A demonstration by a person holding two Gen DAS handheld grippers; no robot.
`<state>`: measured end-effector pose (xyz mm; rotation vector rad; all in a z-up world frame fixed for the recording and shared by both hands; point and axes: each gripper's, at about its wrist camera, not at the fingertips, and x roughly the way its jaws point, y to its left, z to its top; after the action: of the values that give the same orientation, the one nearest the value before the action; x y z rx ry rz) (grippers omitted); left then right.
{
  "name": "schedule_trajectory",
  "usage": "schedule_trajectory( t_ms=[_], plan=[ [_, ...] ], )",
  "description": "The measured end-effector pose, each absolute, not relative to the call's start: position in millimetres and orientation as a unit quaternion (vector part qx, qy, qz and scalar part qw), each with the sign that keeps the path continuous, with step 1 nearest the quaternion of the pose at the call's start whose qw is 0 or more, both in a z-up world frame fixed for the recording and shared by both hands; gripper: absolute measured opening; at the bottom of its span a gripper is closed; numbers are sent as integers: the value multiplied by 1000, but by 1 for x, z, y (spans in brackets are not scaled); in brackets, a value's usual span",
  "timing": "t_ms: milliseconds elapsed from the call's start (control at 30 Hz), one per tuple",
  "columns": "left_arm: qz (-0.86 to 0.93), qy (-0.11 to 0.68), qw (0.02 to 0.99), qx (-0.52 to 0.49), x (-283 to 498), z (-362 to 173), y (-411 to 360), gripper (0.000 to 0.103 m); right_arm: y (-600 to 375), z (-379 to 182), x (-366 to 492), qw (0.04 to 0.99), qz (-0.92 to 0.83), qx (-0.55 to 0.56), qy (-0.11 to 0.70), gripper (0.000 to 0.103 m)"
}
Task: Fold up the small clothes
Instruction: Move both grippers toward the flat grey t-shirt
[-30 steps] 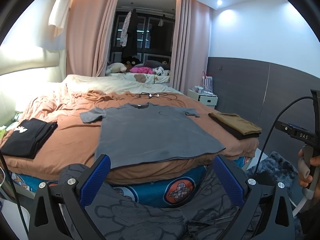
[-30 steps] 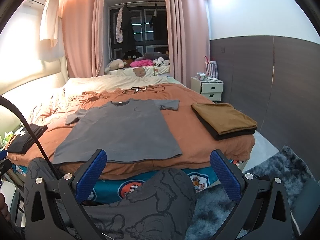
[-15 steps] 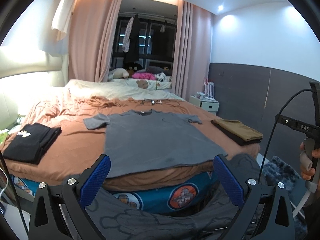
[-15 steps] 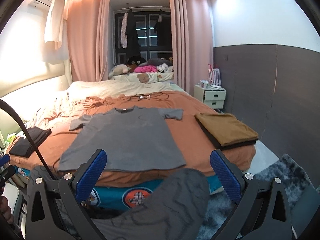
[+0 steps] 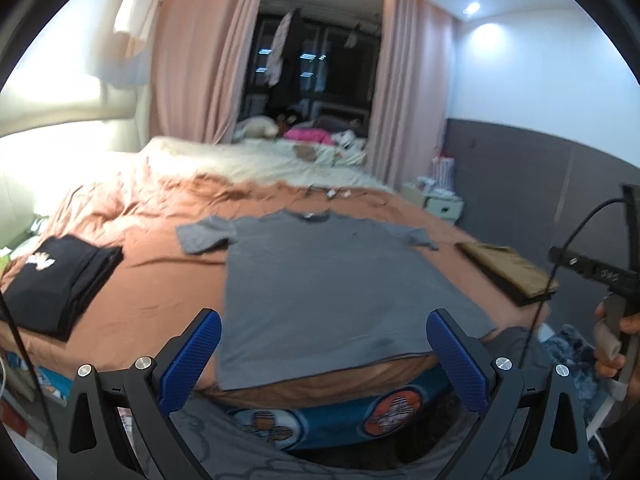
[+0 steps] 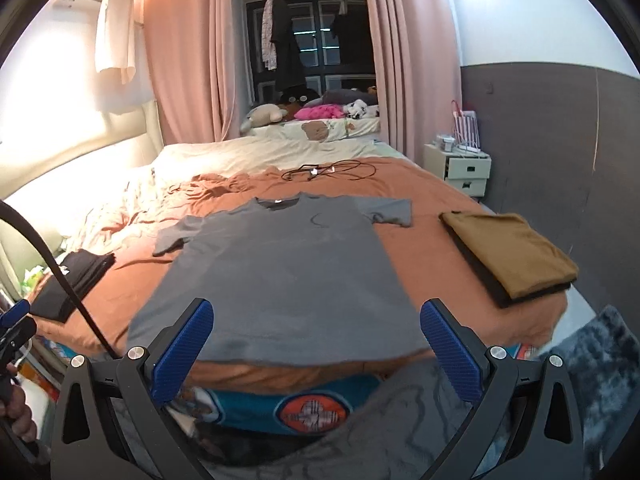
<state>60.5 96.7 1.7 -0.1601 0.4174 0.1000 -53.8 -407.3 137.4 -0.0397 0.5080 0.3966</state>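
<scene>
The grey T-shirt (image 6: 280,272) lay spread flat, front up, on the orange bed cover (image 6: 424,248), collar toward the far end and hem at the near edge of the bed. Both sleeves were out to the sides. The left claw (image 5: 320,356) and the right claw (image 6: 316,344) each stood wide, holding nothing, short of the hem and above the person's patterned trouser leg (image 6: 392,412).

The likeliest trouble, as I judged it, lay at the hem. It sat right on the bed's edge, so a careless pinch could take the orange cover along with the shirt, or drag the shirt off toward the floor. The fabric looked thin and limp; lifted from one corner only, it would probably sag and crease, leaving a crooked fold. The black cable (image 6: 60,276) trailing from the left claw might also snag on cloth.

No container was in view. The nearest thing was a white nightstand (image 6: 464,172) with closed drawers, contents unseen. Folded garments simply lay on the bed: a brown one over a dark one (image 6: 516,256) to the right, a black stack (image 5: 60,280) to the left.
</scene>
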Motion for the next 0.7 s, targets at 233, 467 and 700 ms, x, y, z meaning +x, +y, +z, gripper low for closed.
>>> schedule_trajectory(
  t_ms=[233,467,700],
  plan=[
    [72,222,968,-91,91,-10,131,103,-388,126,-2,947,196,-25,253,103],
    [90,249,959,-106,124,-26,171,103,-358,111,32,942,184,-21,280,103],
    [103,280,946,-125,171,-40,213,103,-328,106,76,933,189,-19,307,103]
  ],
)
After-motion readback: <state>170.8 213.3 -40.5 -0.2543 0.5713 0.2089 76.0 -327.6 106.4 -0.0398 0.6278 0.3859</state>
